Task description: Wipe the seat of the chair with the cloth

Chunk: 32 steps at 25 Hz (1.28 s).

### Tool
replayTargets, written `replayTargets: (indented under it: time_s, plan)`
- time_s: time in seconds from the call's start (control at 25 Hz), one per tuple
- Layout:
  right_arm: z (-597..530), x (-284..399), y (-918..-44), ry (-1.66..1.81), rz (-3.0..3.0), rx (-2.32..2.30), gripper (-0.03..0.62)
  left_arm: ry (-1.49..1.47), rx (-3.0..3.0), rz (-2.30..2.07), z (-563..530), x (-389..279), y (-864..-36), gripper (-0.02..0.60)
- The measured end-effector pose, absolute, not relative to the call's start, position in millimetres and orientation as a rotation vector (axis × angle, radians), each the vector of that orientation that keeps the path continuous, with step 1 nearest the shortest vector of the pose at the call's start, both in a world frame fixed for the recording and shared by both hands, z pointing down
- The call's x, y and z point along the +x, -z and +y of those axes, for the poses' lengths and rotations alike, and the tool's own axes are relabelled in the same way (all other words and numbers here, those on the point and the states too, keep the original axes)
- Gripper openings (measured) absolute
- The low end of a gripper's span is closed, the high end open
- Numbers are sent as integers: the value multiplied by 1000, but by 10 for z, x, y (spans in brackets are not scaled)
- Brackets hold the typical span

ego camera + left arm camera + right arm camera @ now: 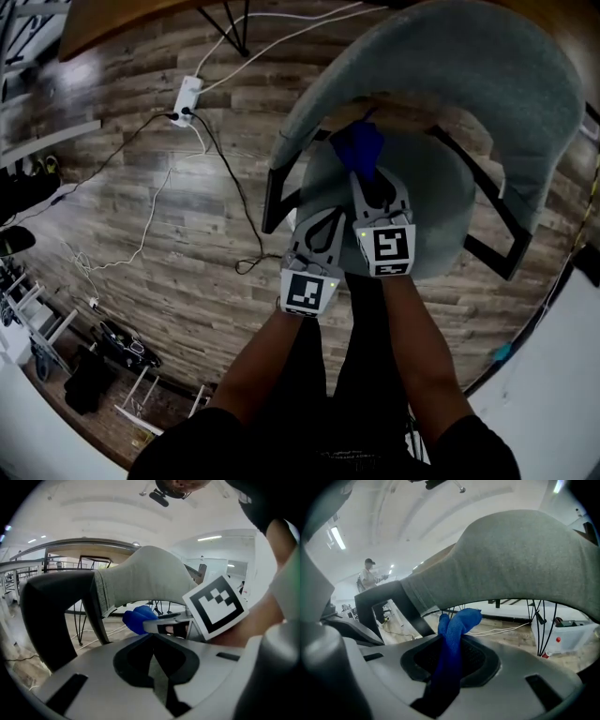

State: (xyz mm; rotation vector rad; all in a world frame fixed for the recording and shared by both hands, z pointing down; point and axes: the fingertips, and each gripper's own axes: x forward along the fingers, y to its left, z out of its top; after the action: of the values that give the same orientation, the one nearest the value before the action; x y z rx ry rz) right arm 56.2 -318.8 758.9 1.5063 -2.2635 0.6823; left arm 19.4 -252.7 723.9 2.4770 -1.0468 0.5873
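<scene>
A chair with a grey-green seat (pixel 445 202) and curved backrest (pixel 459 66) on a black frame stands in front of me. Over the rear of the seat, my right gripper (pixel 367 178) is shut on a blue cloth (pixel 361 145). In the right gripper view the cloth (pixel 452 639) sticks up from between the jaws, under the backrest (pixel 520 559). Beside it at the seat's left front edge, my left gripper (pixel 322 220) is shut and holds nothing. The left gripper view shows those jaws (pixel 152 637) pressed together, with the cloth (pixel 137 619) and the backrest (pixel 140 581) beyond.
A white power strip (pixel 187 97) with black and white cables (pixel 234 187) lies on the wooden floor left of the chair. A wooden table edge (pixel 112 23) is at the top left. A person (pixel 370 576) stands far off. A clear plastic box (pixel 569 637) sits behind the chair.
</scene>
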Motion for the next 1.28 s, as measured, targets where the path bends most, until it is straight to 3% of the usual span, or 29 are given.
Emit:
replayTargets:
  time_s: [0.68,1.28]
  plan:
    - [-3148,466,-8119,-696,-2120,1508,91,-666,2402,-1018,-2296,35,-7645,2]
    - [-3108,982,-8152,-693,-1966,1633,91,-666,2443,-967,-2360,261,-7615,2]
